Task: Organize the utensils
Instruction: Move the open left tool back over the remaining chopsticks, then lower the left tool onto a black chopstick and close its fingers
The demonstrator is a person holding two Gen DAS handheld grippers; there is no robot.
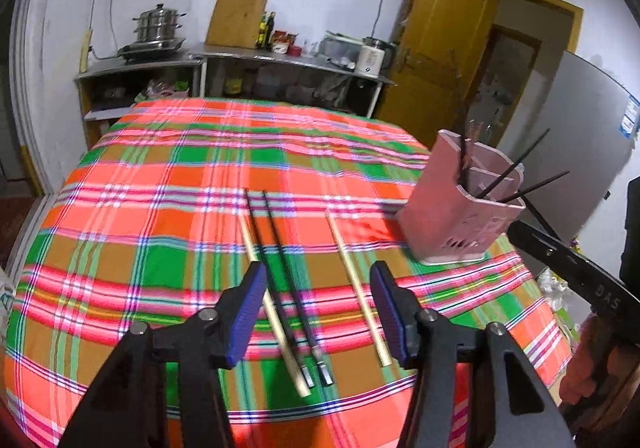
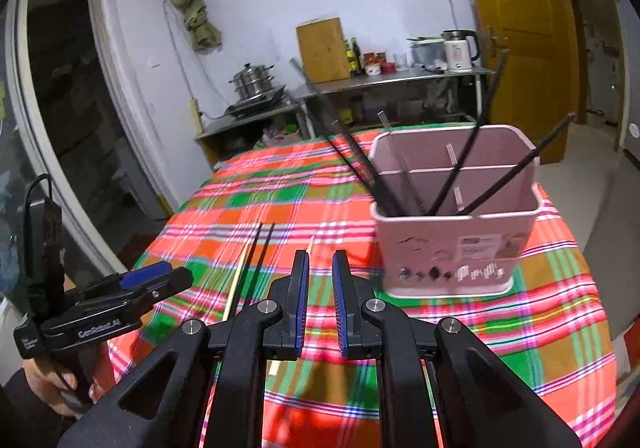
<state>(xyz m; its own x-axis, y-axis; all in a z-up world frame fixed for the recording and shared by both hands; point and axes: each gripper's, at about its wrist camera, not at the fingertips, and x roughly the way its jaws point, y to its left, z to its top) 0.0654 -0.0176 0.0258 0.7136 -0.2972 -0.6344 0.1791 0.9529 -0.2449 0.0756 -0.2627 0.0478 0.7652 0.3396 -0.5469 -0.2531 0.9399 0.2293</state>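
The left tool point(image 1: 318, 308) hangs spread wide above the desk point(image 1: 120, 183), its blue pads apart with nothing between them but air; under the gap lie two black chopsticks point(image 1: 288, 288) side by side, with one pale wooden chopstick point(image 1: 272, 308) touching their left flank and a second pale chopstick point(image 1: 358, 288) apart to their right, all pointing away toward the far edge; the right tool point(image 2: 320, 288) has its pads drawn near together with a narrow slit left between, gripping nothing; beyond it and to the right stands the pink holder point(image 2: 454, 215), upright on the plaid cloth point(image 2: 520, 328), split into compartments, with several black chopsticks point(image 2: 460, 175) leaning out of it; the loose chopsticks lie left of the holder, well apart from it; behind the holder a metal shelf point(image 2: 400, 75) carries a kettle point(image 2: 460, 47) and a steamer pot point(image 2: 252, 79).
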